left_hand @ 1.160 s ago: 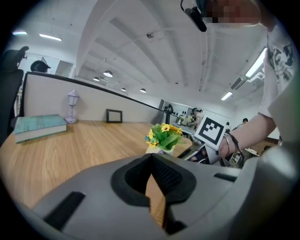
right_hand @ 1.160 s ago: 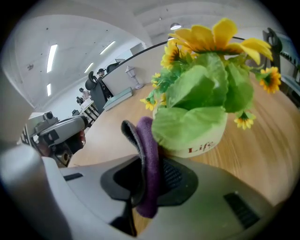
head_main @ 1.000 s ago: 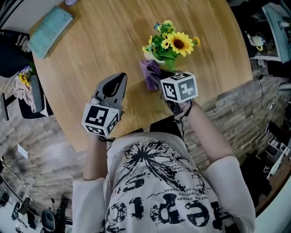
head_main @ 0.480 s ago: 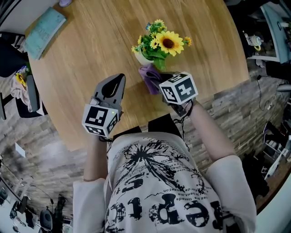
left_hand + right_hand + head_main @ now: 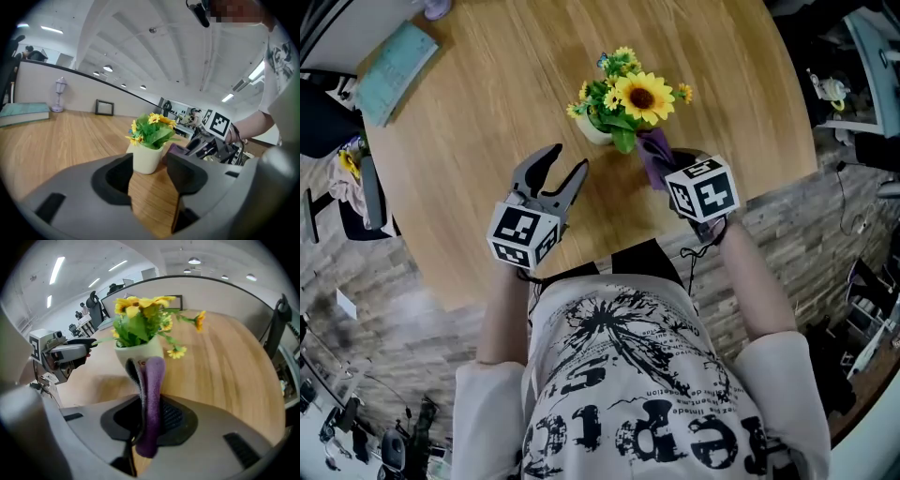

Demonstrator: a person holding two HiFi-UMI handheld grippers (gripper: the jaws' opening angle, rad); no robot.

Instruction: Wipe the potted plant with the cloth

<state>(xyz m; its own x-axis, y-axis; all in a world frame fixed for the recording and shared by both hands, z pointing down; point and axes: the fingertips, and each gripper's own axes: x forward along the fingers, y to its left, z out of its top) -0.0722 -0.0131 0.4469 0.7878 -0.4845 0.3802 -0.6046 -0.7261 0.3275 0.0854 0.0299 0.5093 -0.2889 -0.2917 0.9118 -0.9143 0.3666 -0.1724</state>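
A teal book [image 5: 394,58] lies at the far left edge of the round wooden table [image 5: 487,103], with a small lavender lamp [image 5: 438,7] just beyond it at the far rim. The left gripper [image 5: 569,161] hovers over the near left part of the table and points toward the plant. Its jaws are partly apart and opening, with only bare wood between the pads. The pot stands beyond the tips, close but not touched. The plant [image 5: 628,98] stands near the table's middle: a small cream pot [image 5: 592,131] holding a large sunflower, smaller yellow blooms and green leaves. It is upright, and the leaves overhang the pot on its near right side. Just right of the pot is the purple cloth [image 5: 654,155], tucked under those leaves. It stands up out of the right gripper [image 5: 149,420], whose jaws are pressed together on its lower part, so that a folded strip rises from them in front of the pot. The strip's top overlaps the pot in the right gripper view, but whether it rests against the pot I cannot tell. The right gripper points steeply down over the near right part of the table, well apart from the left one.
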